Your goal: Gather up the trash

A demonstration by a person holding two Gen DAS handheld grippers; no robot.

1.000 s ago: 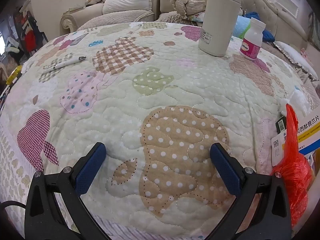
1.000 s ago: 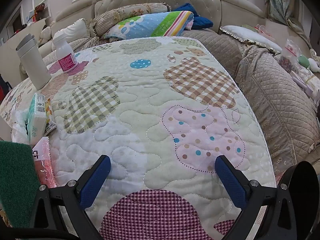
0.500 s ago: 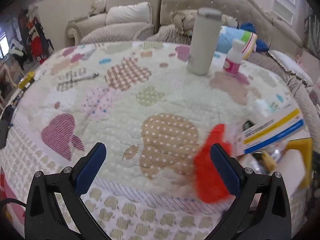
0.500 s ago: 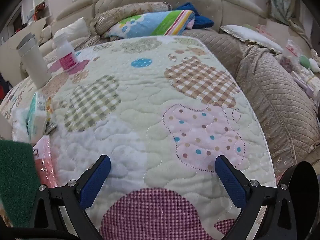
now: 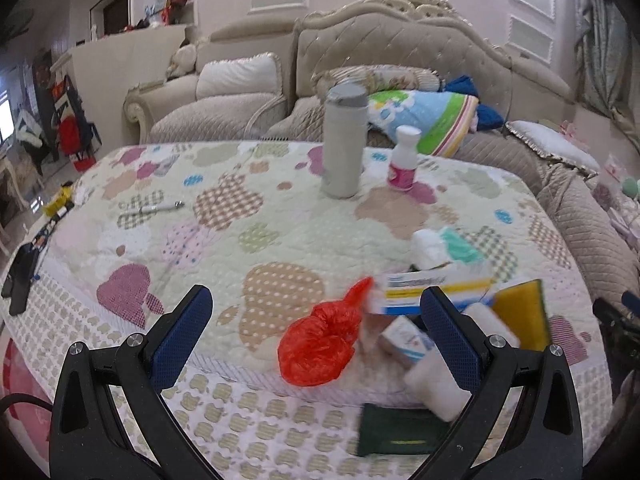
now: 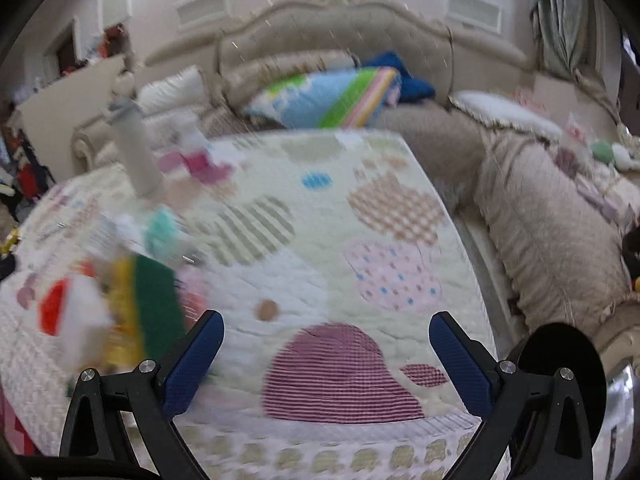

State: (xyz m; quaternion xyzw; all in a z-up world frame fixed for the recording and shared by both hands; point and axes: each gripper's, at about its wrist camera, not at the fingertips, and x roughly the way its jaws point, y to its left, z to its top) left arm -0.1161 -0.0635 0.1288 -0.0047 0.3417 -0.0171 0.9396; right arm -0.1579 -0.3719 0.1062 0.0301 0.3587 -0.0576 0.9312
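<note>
A pile of trash lies at the table's near edge: a crumpled red plastic bag, a blue and yellow striped box, a small white box, a yellow and green sponge and white tissue. My left gripper is open and empty, held in front of the table edge, framing the red bag. My right gripper is open and empty over the quilted cloth's right part. The sponge shows blurred to its left.
A tall white flask and a small white bottle with a pink label stand at the table's far side. A pen lies at the left. A dark green pouch lies at the near edge. Sofas surround the table.
Both grippers have pulled back and risen from the table, so more of the table and the trash pile shows. The right view is blurred by motion. Both stay open.
</note>
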